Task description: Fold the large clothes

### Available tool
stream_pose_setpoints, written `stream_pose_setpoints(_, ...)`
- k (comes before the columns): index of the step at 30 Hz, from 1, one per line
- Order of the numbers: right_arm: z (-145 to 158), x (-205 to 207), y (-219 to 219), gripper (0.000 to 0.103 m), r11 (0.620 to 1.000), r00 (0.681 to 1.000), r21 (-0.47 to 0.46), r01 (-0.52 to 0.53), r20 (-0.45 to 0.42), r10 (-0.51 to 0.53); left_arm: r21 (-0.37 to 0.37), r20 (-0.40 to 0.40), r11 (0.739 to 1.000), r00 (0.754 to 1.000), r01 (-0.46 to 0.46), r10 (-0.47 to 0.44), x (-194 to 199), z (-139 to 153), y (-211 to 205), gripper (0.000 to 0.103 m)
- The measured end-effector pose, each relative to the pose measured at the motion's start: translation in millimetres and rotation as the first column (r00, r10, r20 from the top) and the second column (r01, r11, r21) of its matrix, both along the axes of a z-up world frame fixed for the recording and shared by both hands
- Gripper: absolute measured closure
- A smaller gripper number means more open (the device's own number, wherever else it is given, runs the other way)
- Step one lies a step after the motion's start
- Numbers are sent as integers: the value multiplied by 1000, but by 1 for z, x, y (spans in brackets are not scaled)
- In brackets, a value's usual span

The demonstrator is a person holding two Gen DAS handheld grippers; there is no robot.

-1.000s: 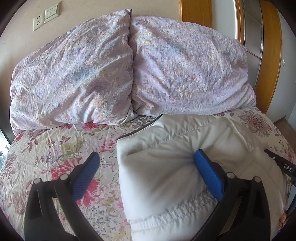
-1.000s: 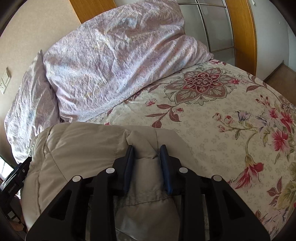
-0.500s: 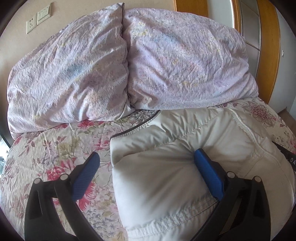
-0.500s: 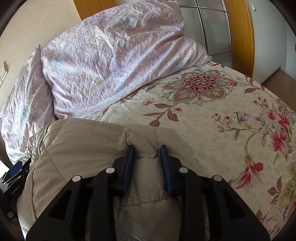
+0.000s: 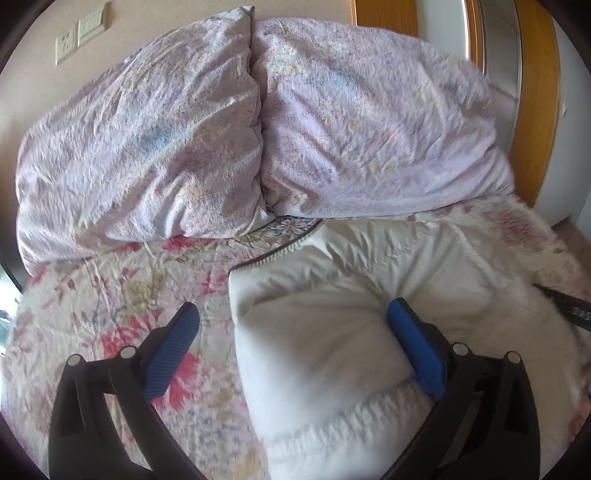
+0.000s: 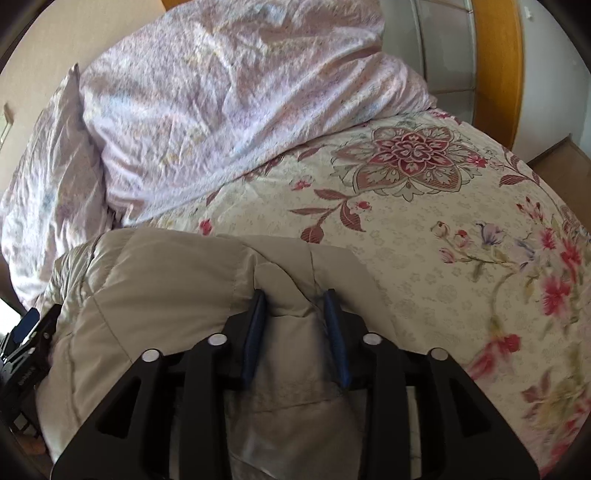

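Note:
A puffy off-white quilted jacket lies bunched on the flowered bedspread, with a dark zipper edge at its upper left. My left gripper is wide open and straddles the jacket's left corner; its right pad presses into the padding and its left pad hangs over the bedspread. In the right wrist view the jacket looks beige, and my right gripper is shut on a fold of it near its right edge. The left gripper shows at the far left of that view.
Two large lilac pillows lean against the wall behind the jacket. A wooden-framed wardrobe stands at the right. Bedspread stretches to the right of the jacket. Wall sockets are at the upper left.
Both grippers have moved forward toward the pillows, carrying the jacket with them. The left jaws stay open and the right jaws stay shut on the fold.

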State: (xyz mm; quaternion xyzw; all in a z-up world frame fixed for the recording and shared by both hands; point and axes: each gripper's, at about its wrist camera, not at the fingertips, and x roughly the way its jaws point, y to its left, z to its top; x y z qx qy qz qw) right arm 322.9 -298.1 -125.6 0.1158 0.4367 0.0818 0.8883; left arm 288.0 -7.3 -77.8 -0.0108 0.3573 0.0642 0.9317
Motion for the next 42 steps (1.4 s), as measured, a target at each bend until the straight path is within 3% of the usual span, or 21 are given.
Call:
stream_pose_setpoints(1, 7, -4, -6, 52, 1000, 1000, 6, -16, -15, 16, -60, -2, 998, 1000, 20, -20, -9, 5, 7, 2)
stream_pose_setpoints(3, 20, -13, -23, 18, 998, 999, 51, -38, -19, 39, -149, -14, 987, 998, 59, -62, -23, 11, 18, 2)
stream_pose_setpoints(6, 40, -29, -55, 6, 987, 997, 141, -79, 4, 79, -213, -28, 971, 993, 110, -119, -42, 15, 31, 2)
stream_pose_setpoints(8, 40, -32, -74, 1, 970, 991, 218, -111, -42, 123, -218, -29, 968, 990, 127, -136, -51, 14, 35, 2)
stream_pose_setpoints(13, 8, -18, -88, 1, 908, 948, 406, -107, -234, 216, -315, -62, 940, 985, 132, -159, -57, 3, 45, 2)
stream_pose_setpoints(16, -6, -13, -81, 1, 897, 923, 429, -102, -296, 247, -367, -70, 921, 984, 130, -167, -57, -1, 47, 2)
stream_pose_setpoints(25, -25, 1, -38, 1, 855, 847, 484, -188, -361, 390, -410, -70, 897, 974, 168, -215, -58, -7, 45, 2)
stream_pose_setpoints(31, -31, 3, -19, 1, 822, 822, 527, -215, -357, 444, -428, -79, 884, 966, 189, -245, -58, -11, 48, 2)
stream_pose_setpoints(34, -31, 2, -13, 1, 818, 823, 532, -217, -352, 447, -442, -83, 876, 964, 190, -251, -58, -14, 49, 2)
stream_pose_setpoints(37, -29, 1, -12, 1, 827, 826, 517, -219, -353, 439, -490, -94, 853, 962, 180, -257, -57, -18, 55, 2)
stream_pose_setpoints(42, -11, -11, -14, 1, 877, 860, 392, -278, -304, 409, -498, -97, 847, 959, 186, -268, -68, -21, 58, 2)
